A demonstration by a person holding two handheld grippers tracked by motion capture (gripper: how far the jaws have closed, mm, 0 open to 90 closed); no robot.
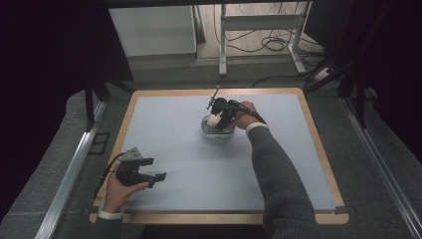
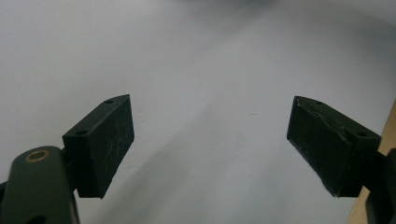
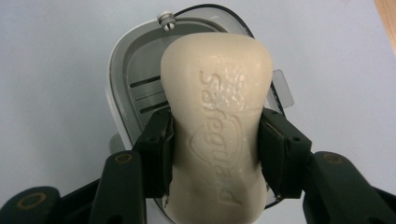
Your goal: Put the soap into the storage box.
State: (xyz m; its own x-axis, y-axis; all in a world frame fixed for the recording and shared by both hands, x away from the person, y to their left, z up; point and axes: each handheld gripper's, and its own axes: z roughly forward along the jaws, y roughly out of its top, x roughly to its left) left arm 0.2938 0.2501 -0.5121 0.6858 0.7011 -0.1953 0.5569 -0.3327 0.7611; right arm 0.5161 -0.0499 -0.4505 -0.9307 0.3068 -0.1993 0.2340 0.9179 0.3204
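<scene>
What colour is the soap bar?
Cream, stamped with raised lettering; the soap bar shows best in the right gripper view.

A wooden table (image 1: 318, 149) with a pale timber border showing along every edge carries a light blue-grey mat (image 1: 199, 164) across nearly its whole top. Lying directly on the mat, toward the far middle, is a white soap dish (image 1: 215, 133) with a grey slotted insert and a clear hinged lid open behind it. The table sits on dark grey carpeted floor (image 1: 59, 149), between metal rails (image 1: 74, 164) at either side
</scene>
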